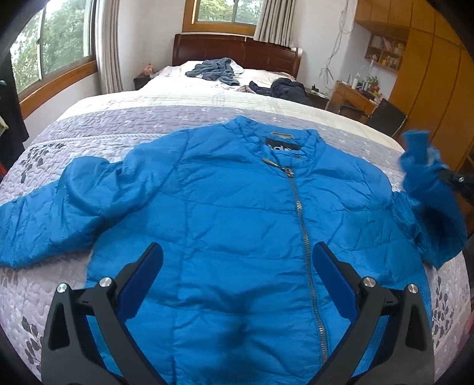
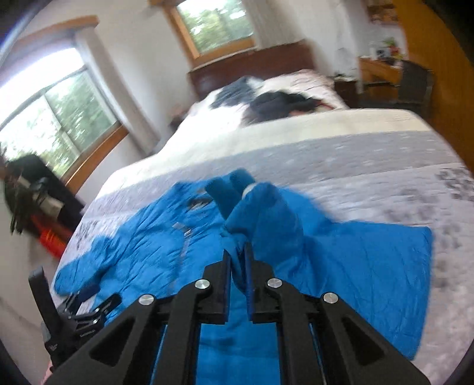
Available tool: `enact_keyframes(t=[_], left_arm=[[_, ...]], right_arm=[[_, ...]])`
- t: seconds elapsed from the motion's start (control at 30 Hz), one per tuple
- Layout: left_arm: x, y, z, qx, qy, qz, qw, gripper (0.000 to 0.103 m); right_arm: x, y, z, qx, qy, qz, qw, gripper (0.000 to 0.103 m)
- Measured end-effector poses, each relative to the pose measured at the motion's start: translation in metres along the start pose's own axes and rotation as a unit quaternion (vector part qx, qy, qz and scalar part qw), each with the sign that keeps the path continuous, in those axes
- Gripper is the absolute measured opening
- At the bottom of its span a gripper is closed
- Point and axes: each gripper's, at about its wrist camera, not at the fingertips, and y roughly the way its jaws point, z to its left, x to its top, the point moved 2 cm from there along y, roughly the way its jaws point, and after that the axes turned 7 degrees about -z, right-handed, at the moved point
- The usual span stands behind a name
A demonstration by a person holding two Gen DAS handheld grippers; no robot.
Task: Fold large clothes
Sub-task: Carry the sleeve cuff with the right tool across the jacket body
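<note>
1. While one blue jacket [image 1: 237,207] lies front-up and zipped on the grey patterned bedspread [image 1: 89,136], the left gripper [image 1: 237,260] hangs over its lower front, two blue-padded fingers [image 1: 148,266] spread wide, nothing between them.
2. Right gripper [image 2: 238,260]: jaws pinched tight on a bunch of the jacket's sleeve [image 2: 266,219], fabric lifted off the bed; the right wrist view is motion-blurred.
3. From the left wrist view, that raised sleeve sits at the far right edge, bunched and blurred, up off the bedspread.
4. Other sleeve [image 1: 59,207], one, lies flat out to the left, wrinkled, on the bedspread.
5. One zipper [image 1: 305,237] runs top to bottom, closed; one dark label [image 1: 281,145] inside the collar.
6. Two loose piles of clothes further up the bed: one grey-blue [image 1: 214,71], one dark [image 1: 284,88], well apart from the jacket.
7. Two windows [image 1: 225,11], one dark wood headboard [image 1: 237,50], one desk [image 1: 352,97] with a chair on the right.
</note>
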Motion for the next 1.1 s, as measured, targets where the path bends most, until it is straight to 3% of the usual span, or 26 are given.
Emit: enact_keyframes(t=[0.23,0.43,0.47,0.5,0.53,0.67,0.8,0.97,1.1], left_arm=[[0.000,0.010,0.008,0.003,-0.008,0.015,0.9998,0.100],[0.001,0.026,-0.008,-0.025,-0.019,0.058,0.9978,0.100],[0.003,0.029,-0.013,-0.033,-0.020,0.066,0.9971,0.100],[0.004,0.033,-0.020,-0.042,-0.021,0.074,0.9961,0.100],[0.006,0.035,-0.026,-0.049,-0.023,0.080,0.9953,0.100],[0.010,0.055,-0.063,-0.088,-0.028,0.111,0.9894,0.100],[0.007,0.091,-0.111,-0.117,-0.015,0.152,0.9814,0.100],[0.011,0.116,-0.145,-0.102,0.001,0.140,0.9849,0.098],[0.016,0.118,-0.165,-0.116,-0.001,0.139,0.9834,0.059]], right_arm=[[-0.043,0.062,0.030,0.013,-0.024,0.081,0.996,0.009],[-0.056,0.059,0.023,0.036,-0.032,0.097,0.994,0.017],[-0.054,0.052,0.023,0.053,-0.026,0.095,0.994,0.028],[-0.051,0.047,0.022,0.066,-0.021,0.091,0.993,0.065],[-0.046,0.033,0.018,0.081,-0.016,0.074,0.994,0.086],[-0.026,-0.009,0.005,0.064,-0.027,0.017,0.997,0.083],[-0.008,-0.036,-0.036,0.021,0.012,-0.022,0.999,0.083],[0.006,-0.055,-0.097,-0.058,0.058,-0.056,0.995,0.083],[0.006,-0.054,-0.123,-0.065,0.093,-0.051,0.992,0.080]])
